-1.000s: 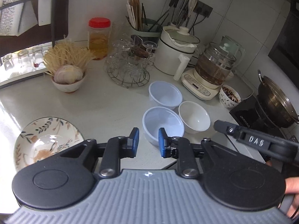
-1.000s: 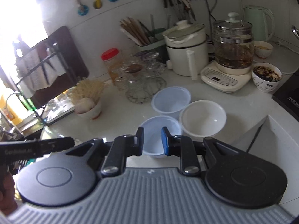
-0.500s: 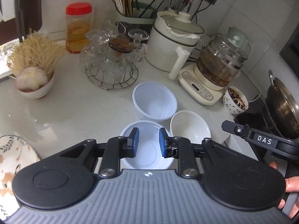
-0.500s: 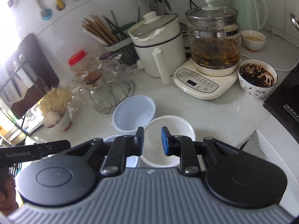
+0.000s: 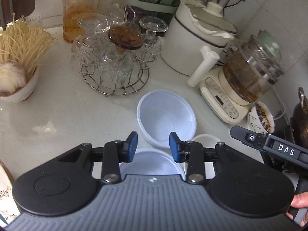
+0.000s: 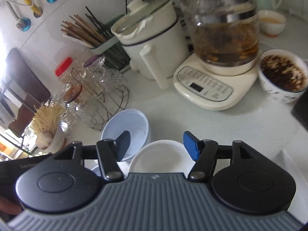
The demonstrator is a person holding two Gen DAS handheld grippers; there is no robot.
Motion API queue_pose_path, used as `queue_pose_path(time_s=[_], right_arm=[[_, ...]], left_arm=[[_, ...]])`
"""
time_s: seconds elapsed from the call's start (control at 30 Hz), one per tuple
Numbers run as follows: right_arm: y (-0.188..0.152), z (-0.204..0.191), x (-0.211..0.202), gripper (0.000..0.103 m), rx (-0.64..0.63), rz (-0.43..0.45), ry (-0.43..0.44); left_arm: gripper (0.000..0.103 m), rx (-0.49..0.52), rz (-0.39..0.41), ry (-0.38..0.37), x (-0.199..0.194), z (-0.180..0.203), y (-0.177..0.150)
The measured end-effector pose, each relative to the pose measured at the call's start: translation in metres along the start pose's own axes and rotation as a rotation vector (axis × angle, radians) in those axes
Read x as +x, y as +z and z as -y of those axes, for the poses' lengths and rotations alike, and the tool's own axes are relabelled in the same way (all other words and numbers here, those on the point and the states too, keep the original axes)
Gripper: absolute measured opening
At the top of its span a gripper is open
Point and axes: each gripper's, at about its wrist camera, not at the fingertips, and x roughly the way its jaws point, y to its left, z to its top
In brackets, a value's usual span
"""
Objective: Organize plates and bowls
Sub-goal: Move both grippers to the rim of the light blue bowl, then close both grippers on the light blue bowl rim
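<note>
Three empty bowls sit close together on the pale counter. The far translucent bowl (image 5: 166, 119) (image 6: 127, 123) lies just beyond my left gripper (image 5: 153, 146), and the near translucent bowl (image 5: 152, 161) lies under that gripper's pads. The left jaws are opening and grip nothing. In the right wrist view the white ceramic bowl (image 6: 159, 159) sits below my right gripper (image 6: 156, 144). Its jaws are also opening, wide apart over the bowl's far rim, and do not touch it. A patterned plate (image 5: 3, 192) shows at the left edge.
A wire rack of glass cups (image 5: 113, 63) stands behind the bowls. Beside it are a white pot (image 5: 196, 44) and a glass kettle (image 5: 248, 77) on its base. A cup of dark contents (image 6: 283, 77), a noodle bowl (image 5: 17, 71) and a red-lidded jar (image 5: 79, 13) ring the counter.
Both grippers have moved forward and down toward the bowls, which now look larger. Both pairs of jaws went from nearly shut to apart, the right wider.
</note>
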Motion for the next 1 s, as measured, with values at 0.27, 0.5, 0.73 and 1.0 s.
queue_pose_path(time_s=[0.27, 0.5, 0.73, 1.0], right_arm=[[0.011, -0.013, 0.042, 0.058, -0.057, -0.095, 0.060], [0.017, -0.019, 0.076, 0.034, -0.094, -0.173, 0.056], [0.021, -0.022, 0.101, 0.031, -0.137, -0.217, 0.055], [0.021, -0.024, 0.115, 0.016, -0.158, -0.239, 0.060]], left_arm=[[0.041, -0.068, -0.034, 0.031, 0.033, -0.010, 0.012], [0.034, -0.104, -0.049, 0.046, 0.056, -0.023, 0.020], [0.025, -0.142, -0.062, 0.037, 0.070, -0.029, 0.026], [0.008, -0.167, -0.063, 0.053, 0.076, -0.029, 0.025]])
